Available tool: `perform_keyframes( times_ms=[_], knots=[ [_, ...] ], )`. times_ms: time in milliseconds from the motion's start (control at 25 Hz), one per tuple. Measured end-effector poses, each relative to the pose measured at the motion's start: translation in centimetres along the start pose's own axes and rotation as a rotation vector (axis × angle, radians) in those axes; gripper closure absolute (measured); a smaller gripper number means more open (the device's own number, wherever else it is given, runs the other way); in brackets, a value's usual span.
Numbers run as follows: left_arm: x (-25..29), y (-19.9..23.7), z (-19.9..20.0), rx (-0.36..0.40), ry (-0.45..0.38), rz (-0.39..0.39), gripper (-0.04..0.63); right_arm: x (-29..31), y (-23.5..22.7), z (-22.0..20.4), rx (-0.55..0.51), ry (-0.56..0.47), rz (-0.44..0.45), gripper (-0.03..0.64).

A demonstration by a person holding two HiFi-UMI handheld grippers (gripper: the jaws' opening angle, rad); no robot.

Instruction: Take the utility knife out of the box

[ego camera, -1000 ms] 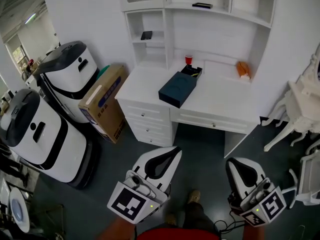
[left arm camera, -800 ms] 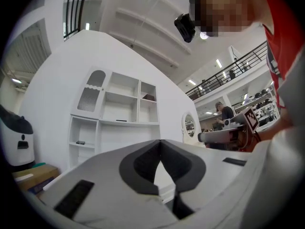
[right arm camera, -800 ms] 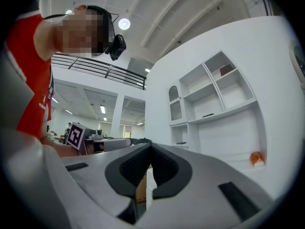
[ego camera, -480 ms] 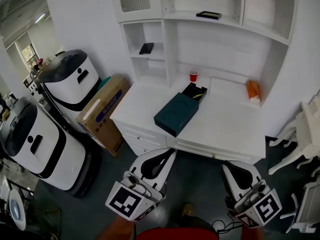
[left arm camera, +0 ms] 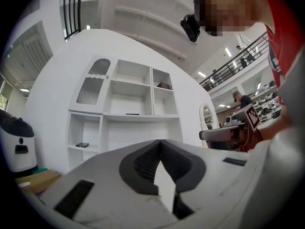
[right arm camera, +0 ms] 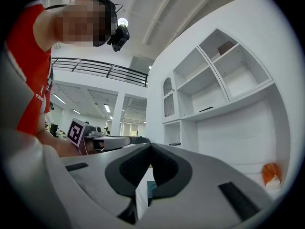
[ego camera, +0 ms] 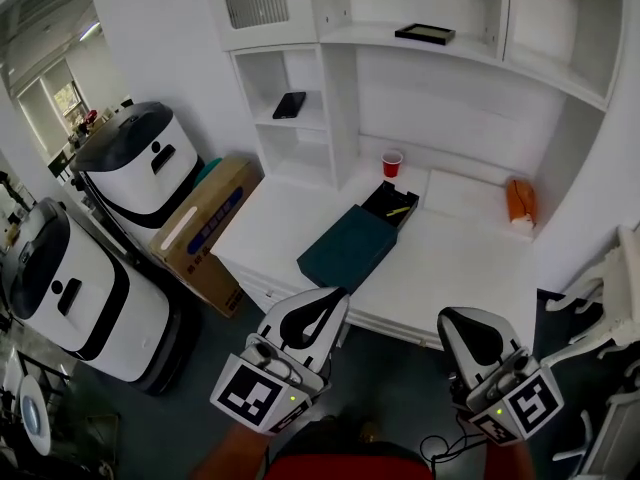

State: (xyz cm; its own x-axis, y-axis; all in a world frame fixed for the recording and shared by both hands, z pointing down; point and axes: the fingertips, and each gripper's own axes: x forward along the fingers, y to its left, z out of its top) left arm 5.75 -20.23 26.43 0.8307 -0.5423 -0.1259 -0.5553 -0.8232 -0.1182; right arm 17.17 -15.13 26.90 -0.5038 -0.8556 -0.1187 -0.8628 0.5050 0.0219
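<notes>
In the head view a dark teal box [ego camera: 349, 249] lies on the white desk [ego camera: 450, 268], its black open end [ego camera: 391, 202] toward the back. A thin yellow object [ego camera: 398, 211] lies inside that end; I cannot tell whether it is the utility knife. My left gripper [ego camera: 335, 293] hangs in front of the desk's front edge, short of the box, its jaws together and empty. My right gripper [ego camera: 455, 315] is beside it to the right, also shut and empty. The left gripper [left arm camera: 159, 140] and the right gripper [right arm camera: 150, 144] each show closed tips in their own views.
A red cup [ego camera: 391, 162] stands behind the box and an orange object [ego camera: 516, 201] lies at the desk's back right. Shelves rise over the desk, with a phone [ego camera: 289, 105] in one. A cardboard carton [ego camera: 205, 223] and two white machines [ego camera: 130, 163] stand at the left, a white chair [ego camera: 612, 298] at the right.
The desk and box have come much nearer in the head view. Both grippers have moved forward to the desk's front edge. Their jaws stayed shut.
</notes>
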Motion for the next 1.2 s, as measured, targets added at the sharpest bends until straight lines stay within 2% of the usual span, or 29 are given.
perform_keyframes(
  times_ms=[400, 560, 640, 1000, 1200],
  knots=[
    [6.5, 4.8, -2.7, -0.012, 0.018, -0.051, 0.589, 6.7, -5.2, -1.6, -0.017, 0.021, -0.002, 0.608],
    [9.0, 7.1, -4.9, -0.032, 0.093, -0.085, 0.589, 9.9, -7.5, -2.8, -0.010, 0.044, -0.022, 0.608],
    [10.1, 8.4, -5.5, -0.047, 0.097, -0.098, 0.589, 11.6, -8.6, -3.5, -0.006, 0.061, -0.032, 0.607],
    [14.0, 13.1, -7.5, -0.097, 0.106, -0.154, 0.589, 17.5, -12.2, -6.5, 0.002, 0.152, -0.025, 0.604],
    [16.2, 14.1, -8.9, -0.115, 0.111, -0.148, 0.589, 19.2, -14.5, -9.7, -0.013, 0.274, 0.050, 0.591]
  ],
)
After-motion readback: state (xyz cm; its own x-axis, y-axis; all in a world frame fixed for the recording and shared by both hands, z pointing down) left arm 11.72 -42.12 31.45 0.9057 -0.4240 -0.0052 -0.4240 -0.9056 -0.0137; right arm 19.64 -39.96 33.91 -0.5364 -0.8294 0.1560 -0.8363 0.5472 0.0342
